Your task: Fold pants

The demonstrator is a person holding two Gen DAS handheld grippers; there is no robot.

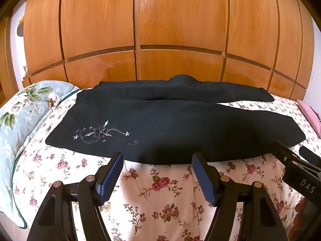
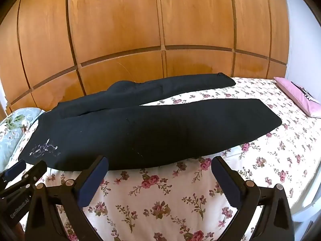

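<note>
Black pants [image 1: 170, 124] lie spread flat across a floral bedspread [image 1: 160, 190], waist at the left, both legs running to the right. A pale flower embroidery [image 1: 100, 133] marks the near hip. My left gripper [image 1: 157, 157] is open and empty, just short of the near leg's front edge. My right gripper [image 2: 159, 160] is open and empty, also just short of the near leg's [image 2: 160, 132] front edge, further along it. The right gripper's tip shows at the right of the left wrist view [image 1: 297, 156]. The far leg [image 2: 160, 88] lies apart from the near one.
A wooden wardrobe [image 1: 160, 30] stands close behind the bed. A floral pillow [image 1: 26, 108] lies at the left end. A pink pillow [image 2: 297, 96] lies at the far right end. Bare bedspread [image 2: 260, 160] shows in front of and right of the pants.
</note>
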